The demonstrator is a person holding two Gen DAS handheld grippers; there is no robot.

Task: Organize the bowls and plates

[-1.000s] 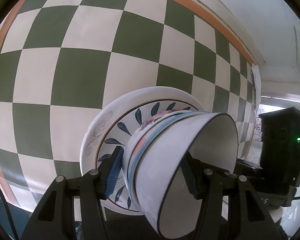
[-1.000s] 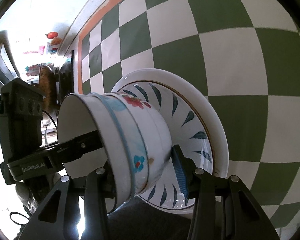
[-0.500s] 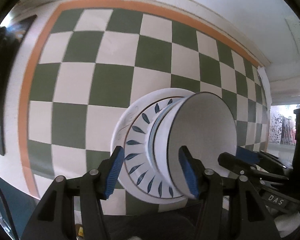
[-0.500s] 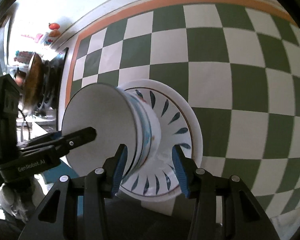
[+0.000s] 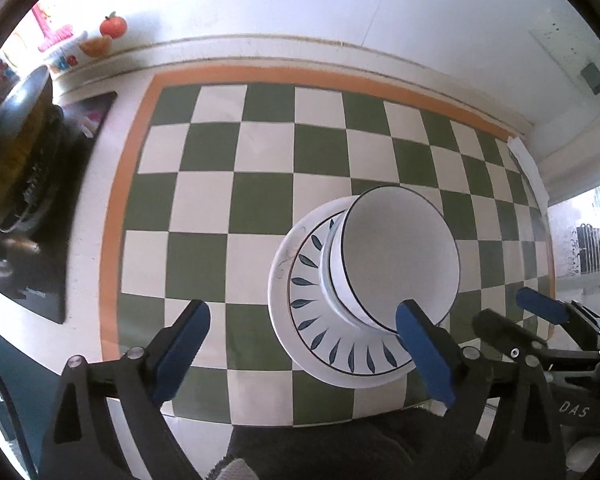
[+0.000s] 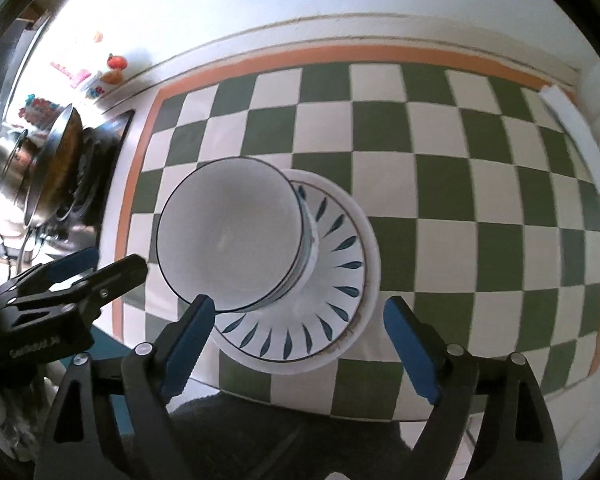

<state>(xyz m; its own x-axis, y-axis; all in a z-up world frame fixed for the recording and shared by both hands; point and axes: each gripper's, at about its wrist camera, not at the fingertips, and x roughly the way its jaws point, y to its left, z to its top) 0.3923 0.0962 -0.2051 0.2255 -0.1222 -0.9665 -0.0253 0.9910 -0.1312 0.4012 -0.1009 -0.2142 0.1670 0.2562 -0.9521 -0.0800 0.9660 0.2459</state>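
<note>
Nested white bowls (image 5: 396,260) sit on leaf-patterned plate (image 5: 320,320), itself on the checkered table (image 5: 260,200). Left gripper (image 5: 304,356) and right gripper (image 6: 300,352) have just been opening; jaws wide, nothing between pads. Glazed ceramic: rigid, slick, chippable, moderately heavy. Best taken by opposite rim walls.

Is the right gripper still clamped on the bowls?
No, the right gripper is open, its jaws just opened, clear of the bowls.
</note>
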